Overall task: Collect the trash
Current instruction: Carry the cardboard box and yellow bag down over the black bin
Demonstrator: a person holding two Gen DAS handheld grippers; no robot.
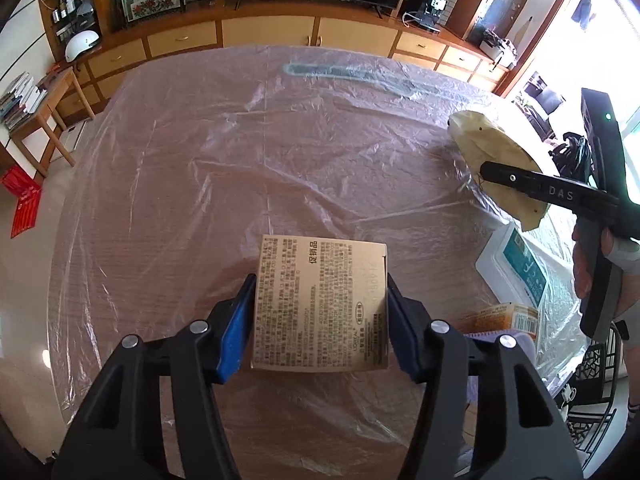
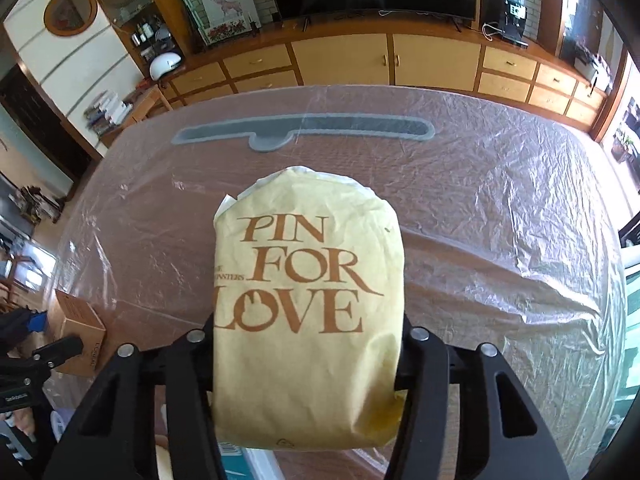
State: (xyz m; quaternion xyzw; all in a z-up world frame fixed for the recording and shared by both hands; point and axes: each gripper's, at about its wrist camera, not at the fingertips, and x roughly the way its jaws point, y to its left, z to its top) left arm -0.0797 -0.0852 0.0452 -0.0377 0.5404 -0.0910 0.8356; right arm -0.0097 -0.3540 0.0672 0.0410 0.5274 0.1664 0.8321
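Note:
My left gripper [image 1: 321, 284] is shut on a small tan cardboard box [image 1: 320, 304] with printed text, held just above the plastic-covered table [image 1: 200, 200]. The same box shows at the left in the right wrist view [image 2: 80, 332]. My right gripper [image 2: 308, 332] is shut on a yellow paper bag [image 2: 308, 312] printed "PIN FOR LOVE", held above the table [image 2: 500, 220]. The bag [image 1: 496, 160] and the right gripper [image 1: 486, 174] also show at the right in the left wrist view.
A white and teal box [image 1: 516, 264] and an orange packet [image 1: 508, 316] lie near the table's right edge, over something purple. A grey strip [image 2: 304, 128] lies under the plastic at the far side. Cabinets [image 2: 344, 60] and a TV stand behind.

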